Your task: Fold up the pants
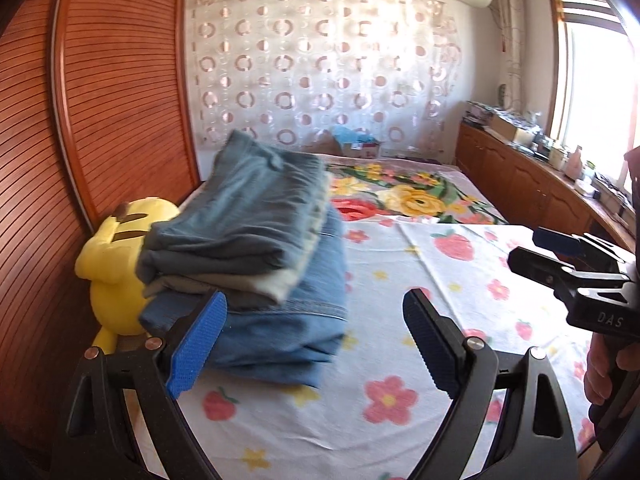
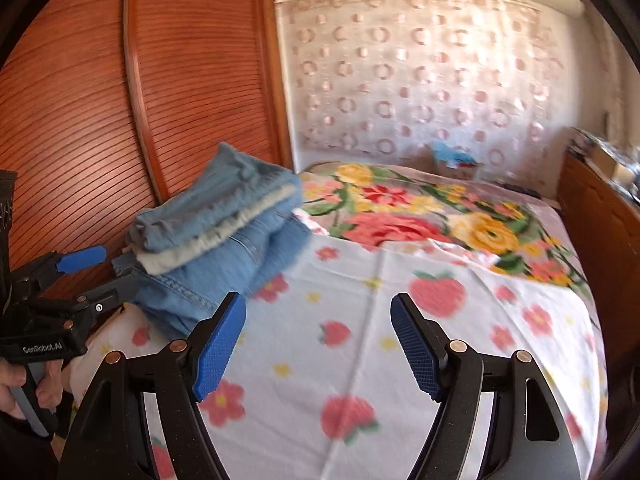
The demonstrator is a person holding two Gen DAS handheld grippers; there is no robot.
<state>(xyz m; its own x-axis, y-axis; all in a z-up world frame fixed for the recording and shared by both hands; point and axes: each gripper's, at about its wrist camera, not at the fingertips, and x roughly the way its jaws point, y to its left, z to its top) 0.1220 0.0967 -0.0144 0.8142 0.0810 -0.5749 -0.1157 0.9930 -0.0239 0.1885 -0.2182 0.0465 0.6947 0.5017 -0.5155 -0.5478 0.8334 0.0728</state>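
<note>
Beside left gripper (image 1: 314,342): folded pants (image 1: 256,264)

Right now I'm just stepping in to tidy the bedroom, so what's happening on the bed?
A person is folding pants with a handheld gripper in each hand. A stack of folded pants sits on the strawberry-print sheet near the wooden wardrobe, beside a yellow plush toy. The left gripper is open and empty just in front of the stack; the right gripper is open over bare sheet. Neither is holding any clothing at this moment.
</note>
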